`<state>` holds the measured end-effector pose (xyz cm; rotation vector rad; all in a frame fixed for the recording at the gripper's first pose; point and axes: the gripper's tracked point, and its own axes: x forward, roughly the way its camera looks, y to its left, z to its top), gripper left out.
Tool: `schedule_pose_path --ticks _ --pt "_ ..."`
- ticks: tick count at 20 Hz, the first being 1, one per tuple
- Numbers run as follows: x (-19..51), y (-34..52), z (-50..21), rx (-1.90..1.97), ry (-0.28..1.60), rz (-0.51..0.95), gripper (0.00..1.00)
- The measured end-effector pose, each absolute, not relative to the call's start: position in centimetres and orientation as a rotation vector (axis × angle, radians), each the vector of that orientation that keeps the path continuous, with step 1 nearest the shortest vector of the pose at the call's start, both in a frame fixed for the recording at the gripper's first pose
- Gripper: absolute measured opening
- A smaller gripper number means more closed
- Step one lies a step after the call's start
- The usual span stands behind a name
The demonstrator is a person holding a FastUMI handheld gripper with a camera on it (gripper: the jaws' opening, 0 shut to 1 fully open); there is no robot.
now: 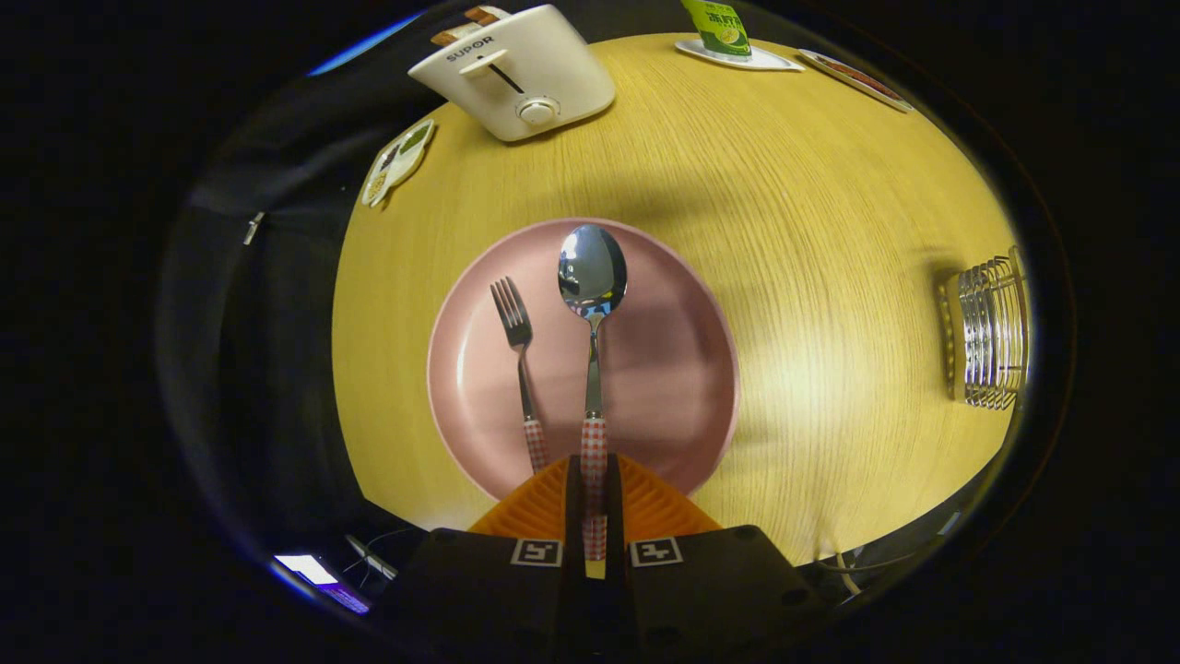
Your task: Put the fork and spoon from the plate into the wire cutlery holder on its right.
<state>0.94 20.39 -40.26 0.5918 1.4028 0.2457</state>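
A pink plate (664,369) lies on the round wooden table just ahead of my fingers. A spoon (592,277) with a red-checked handle points away from me, and my gripper (595,480) is shut on that handle, which runs between the two fingers. The spoon's bowl sits over the plate's far part. A fork (518,350) with the same checked handle lies on the plate just left of the spoon, tines pointing away, free of the fingers. The wire cutlery holder (991,332) stands far to the right near the table's edge.
A white toaster (516,74) with bread in it stands at the far left of the table (830,231). A small dish (396,161) lies near it. A green carton (721,28) on a white tray and a flat rectangular tray (857,81) sit at the far side.
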Motion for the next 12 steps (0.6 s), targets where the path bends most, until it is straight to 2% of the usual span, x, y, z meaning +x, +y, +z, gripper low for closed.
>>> schedule_pose_path --ticks 7,12 --pt "0.8 13.5 -33.9 0.458 1.282 0.402 0.12" --pt "1.7 4.8 -30.4 0.358 1.217 0.395 0.12"
